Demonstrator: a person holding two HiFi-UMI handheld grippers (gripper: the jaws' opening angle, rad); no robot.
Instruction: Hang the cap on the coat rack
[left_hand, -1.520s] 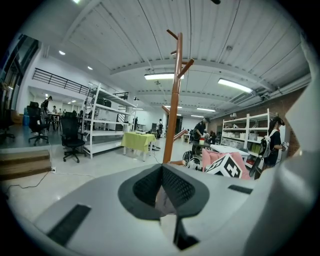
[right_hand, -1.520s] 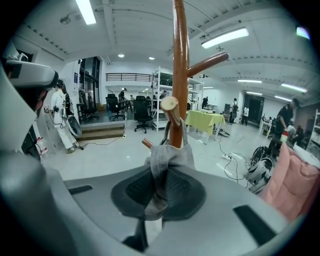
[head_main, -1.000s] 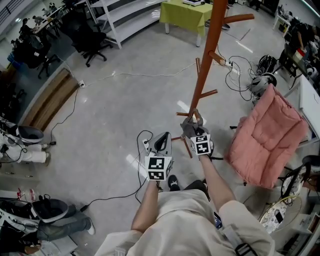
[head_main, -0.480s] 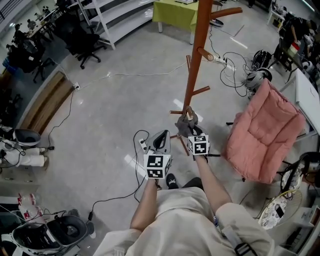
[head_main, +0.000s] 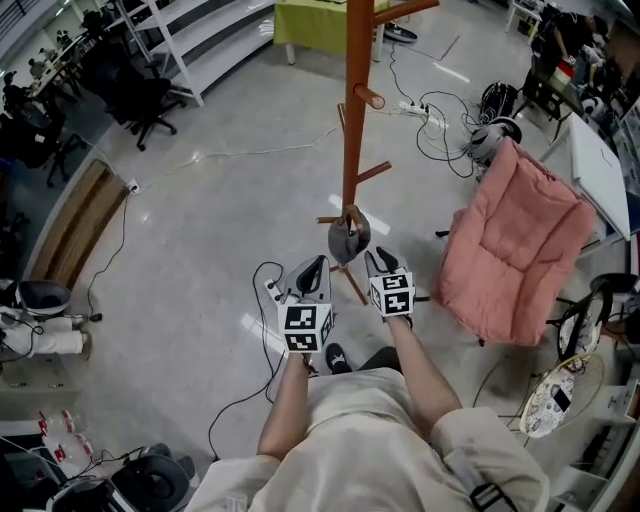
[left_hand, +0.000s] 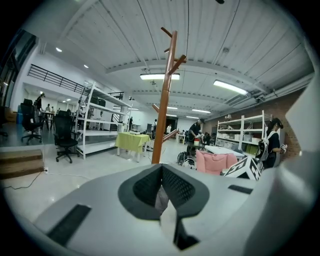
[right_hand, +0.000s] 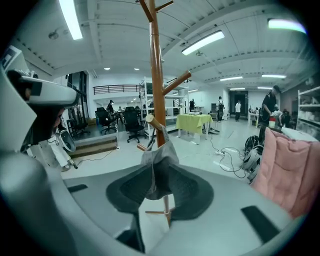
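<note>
A grey cap (head_main: 347, 237) hangs by itself from a low peg of the tall brown coat rack (head_main: 352, 120). My right gripper (head_main: 381, 259) is just to the cap's right and a little nearer me, open, with nothing in it. In the right gripper view the cap (right_hand: 156, 162) dangles from the peg (right_hand: 151, 121) ahead of the spread pads (right_hand: 125, 192), not touched by them. My left gripper (head_main: 312, 268) hovers left of the rack's foot, shut and empty. The left gripper view shows its closed tips (left_hand: 161, 172) and the rack's pole (left_hand: 161, 115) beyond.
A pink padded chair (head_main: 520, 250) stands close on the right. Black cables (head_main: 262, 330) trail over the floor by my feet, and more cables and a power strip (head_main: 430, 110) lie behind the rack. A green table (head_main: 305, 20), white shelving (head_main: 190, 40) and office chairs (head_main: 130, 100) stand further back.
The right gripper held the cap at the peg one second ago. It has since opened and drawn back a little, and the cap now hangs on the peg alone.
</note>
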